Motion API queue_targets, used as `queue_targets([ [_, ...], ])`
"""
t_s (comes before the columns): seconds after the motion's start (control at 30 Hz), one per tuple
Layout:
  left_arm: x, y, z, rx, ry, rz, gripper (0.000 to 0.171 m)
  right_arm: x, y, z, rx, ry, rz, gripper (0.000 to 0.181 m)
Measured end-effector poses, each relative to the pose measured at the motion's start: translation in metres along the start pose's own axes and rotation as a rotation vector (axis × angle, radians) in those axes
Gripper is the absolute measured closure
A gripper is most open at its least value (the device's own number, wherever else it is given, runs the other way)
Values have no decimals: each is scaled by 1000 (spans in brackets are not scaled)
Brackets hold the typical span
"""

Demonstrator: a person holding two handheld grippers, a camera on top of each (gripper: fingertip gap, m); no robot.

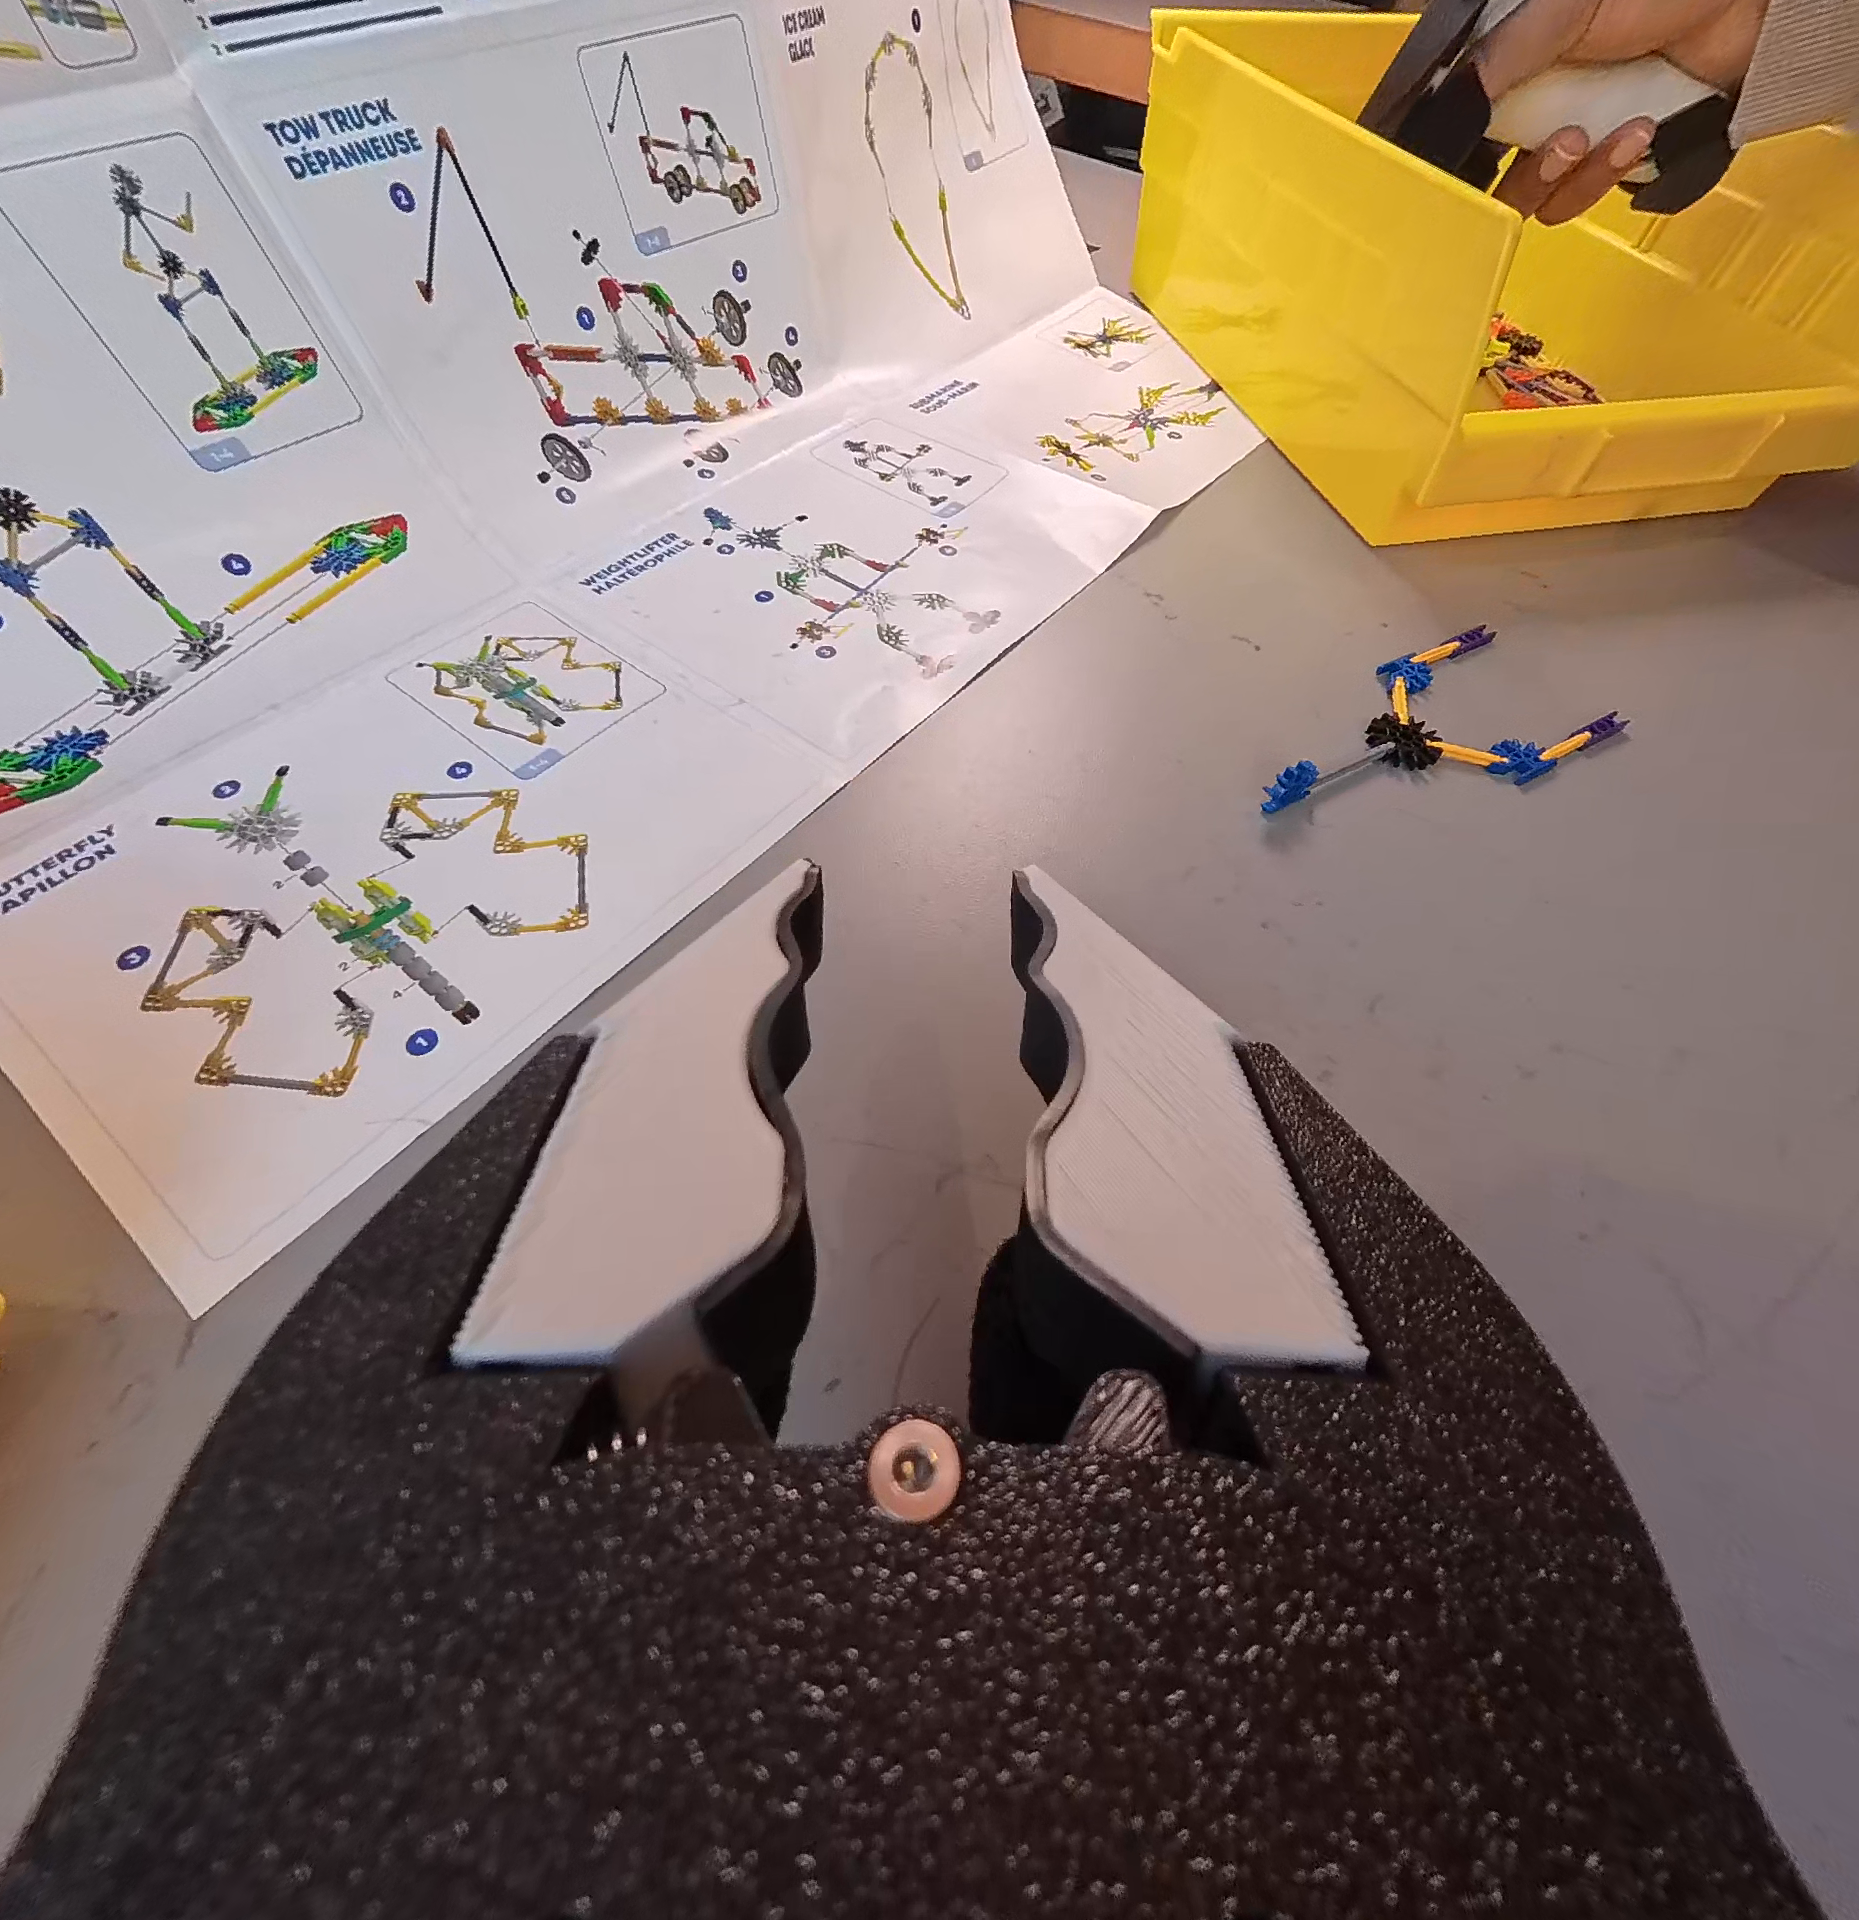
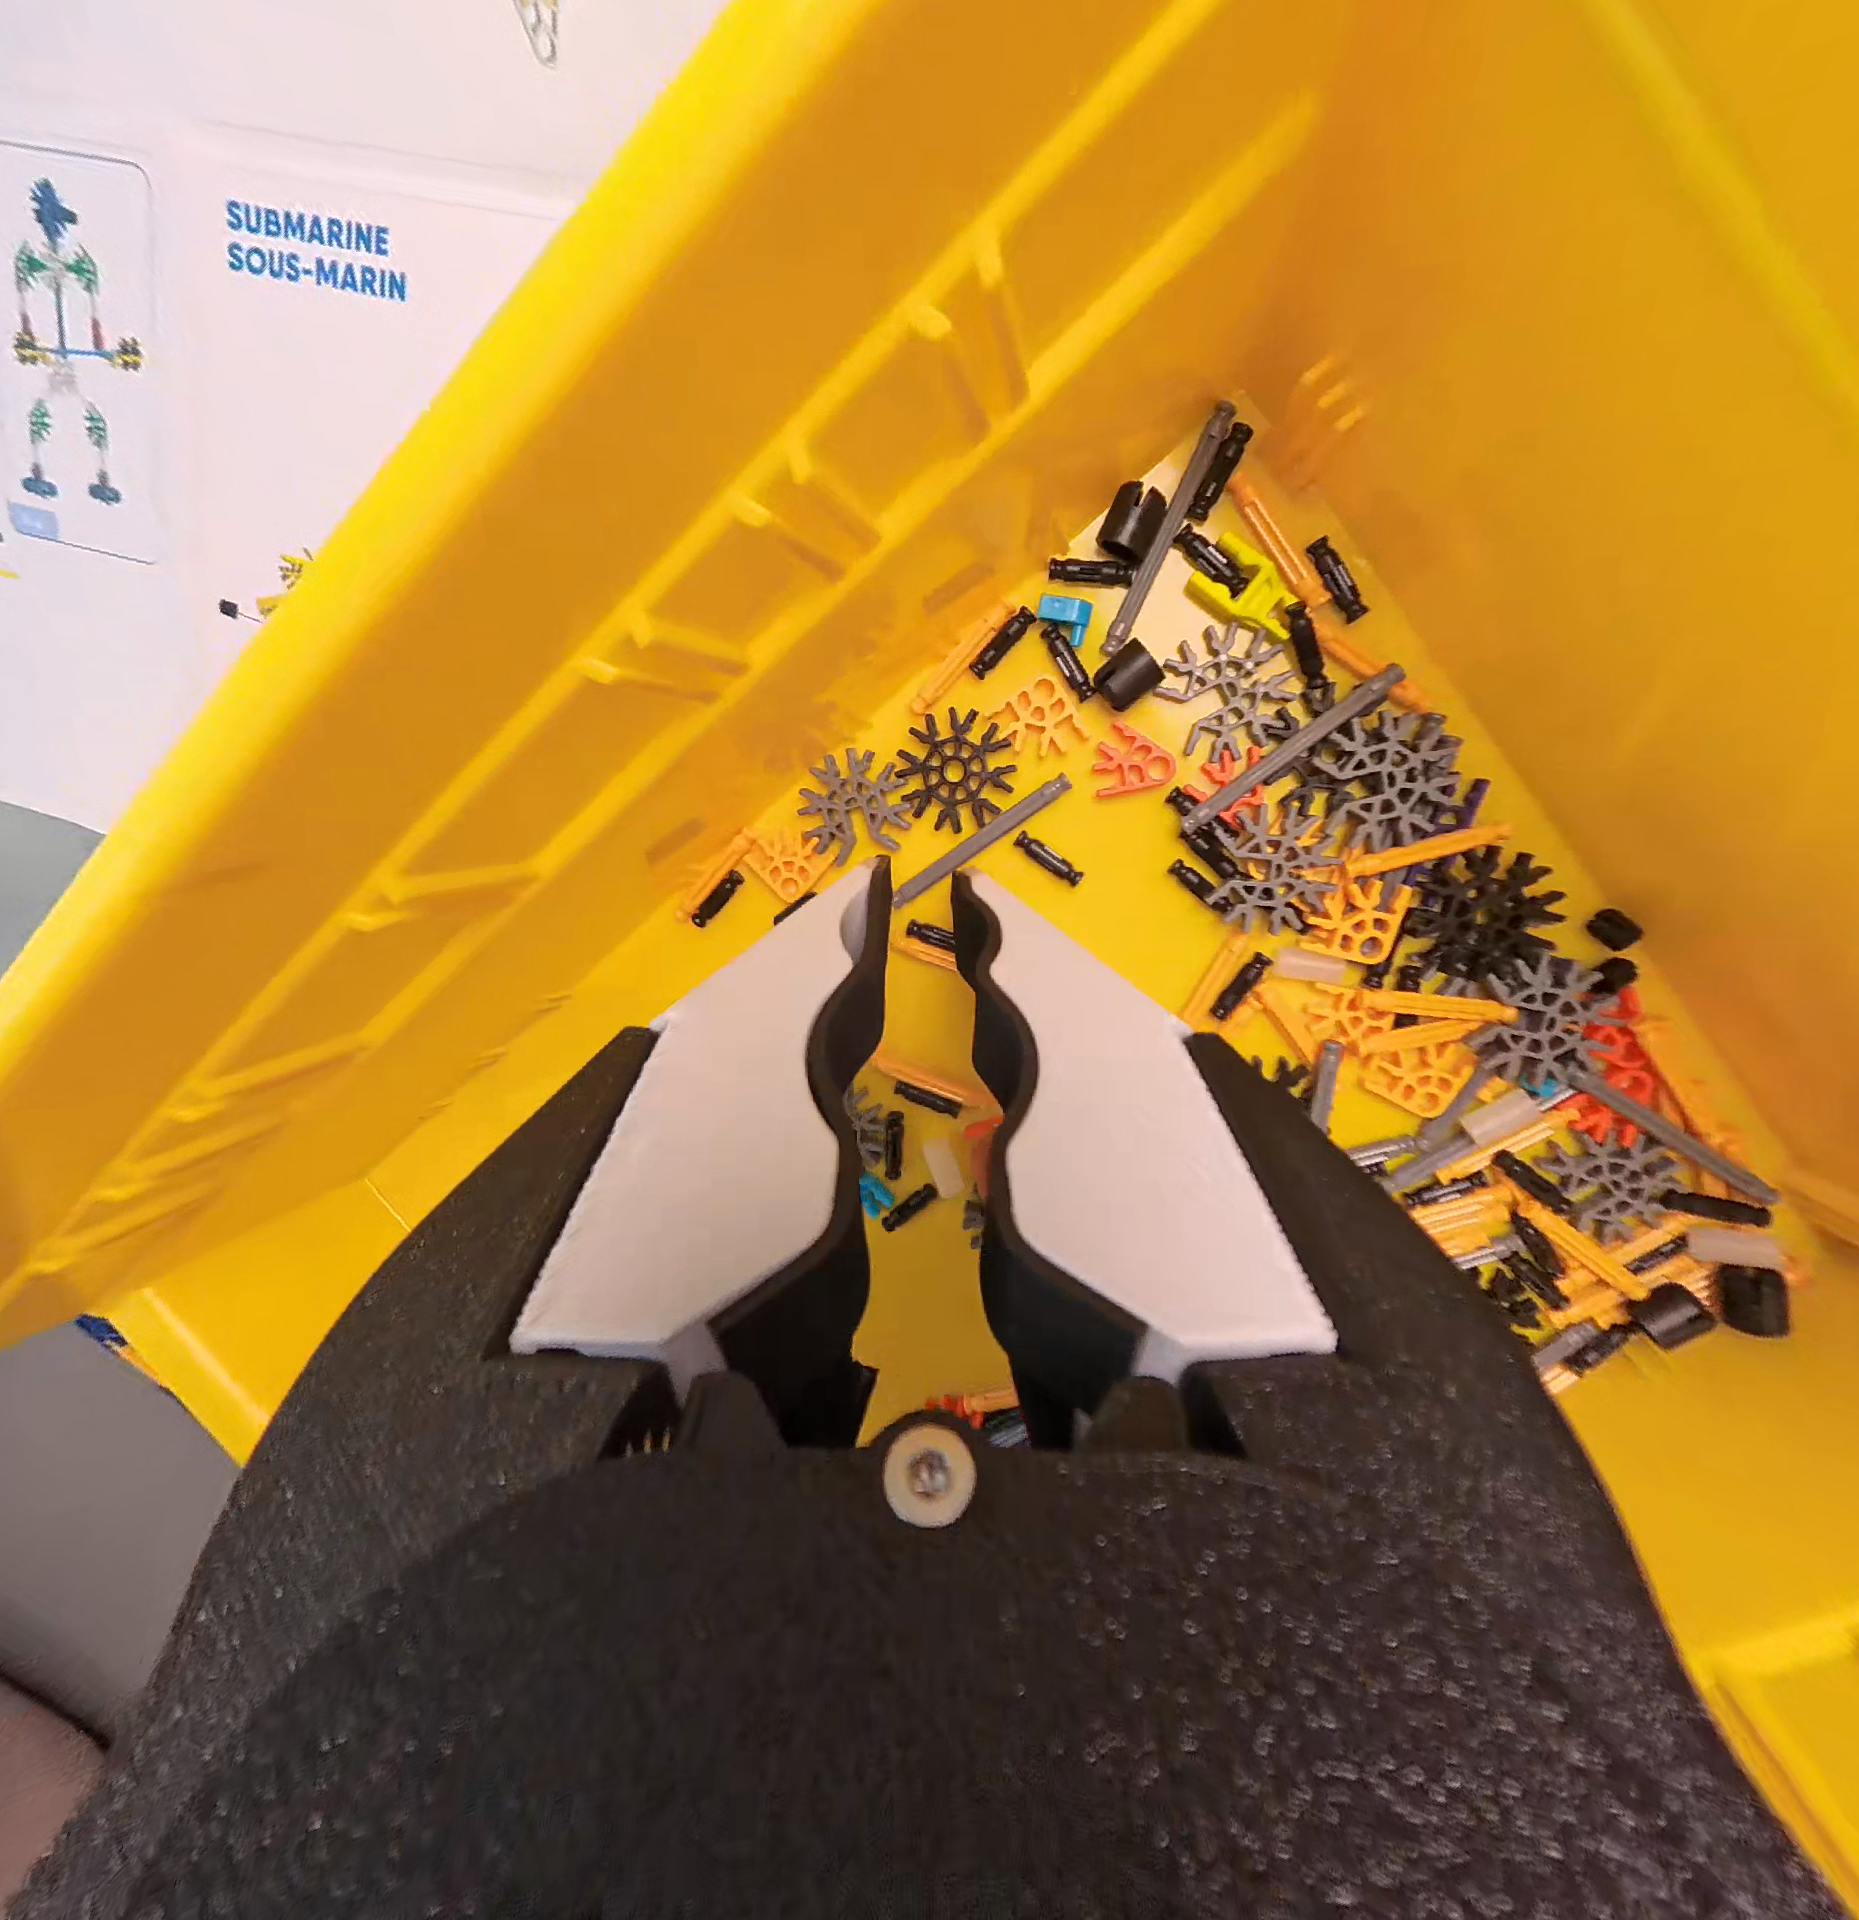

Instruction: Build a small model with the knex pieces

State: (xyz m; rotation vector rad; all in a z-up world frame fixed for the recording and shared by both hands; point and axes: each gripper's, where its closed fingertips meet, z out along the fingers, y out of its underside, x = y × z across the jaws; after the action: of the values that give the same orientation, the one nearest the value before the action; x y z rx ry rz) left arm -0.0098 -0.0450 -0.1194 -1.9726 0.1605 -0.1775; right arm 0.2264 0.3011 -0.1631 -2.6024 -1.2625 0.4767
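Two grippers worked apart: the left gripper [image 1: 917,904] hovered over the grey surface [image 1: 1424,1143], jaws parted and empty, the small rod assembly [image 1: 1424,727] at two o'clock; the right gripper [image 2: 920,883], jaws slightly parted and empty, reached into the yellow bin [image 2: 696,520] above loose rods and connectors [image 2: 1320,831].

White instruction sheet [image 1: 613,540] spread on the tabletop [image 1: 1372,1091]: bold blue headings [image 1: 343,140], each printed in two lines, above the model diagrams, and small round blue markers [image 1: 237,564] with white digits beside the steps. The right wrist view catches one more blue heading [image 2: 315,265] there.
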Motion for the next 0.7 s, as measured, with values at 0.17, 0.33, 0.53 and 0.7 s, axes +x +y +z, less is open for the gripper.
queue_targets([
  [0.17, 1, 0, 0, 0, 8, 6, 135, 5, -2, 1, -9, 53, 3, 173],
  [0.33, 2, 0, -1, 5, 12, 6, 135, 9, -1, 4, -7, 78, 5, 178],
  [0.53, 3, 0, -1, 5, 9, 15, 135, 17, -5, -12, 44, 197, -84, 181],
  [0.7, 0, 0, -2, 4, -1, 11, 135, -74, -31, -104, 368, 124, -297, 181],
])
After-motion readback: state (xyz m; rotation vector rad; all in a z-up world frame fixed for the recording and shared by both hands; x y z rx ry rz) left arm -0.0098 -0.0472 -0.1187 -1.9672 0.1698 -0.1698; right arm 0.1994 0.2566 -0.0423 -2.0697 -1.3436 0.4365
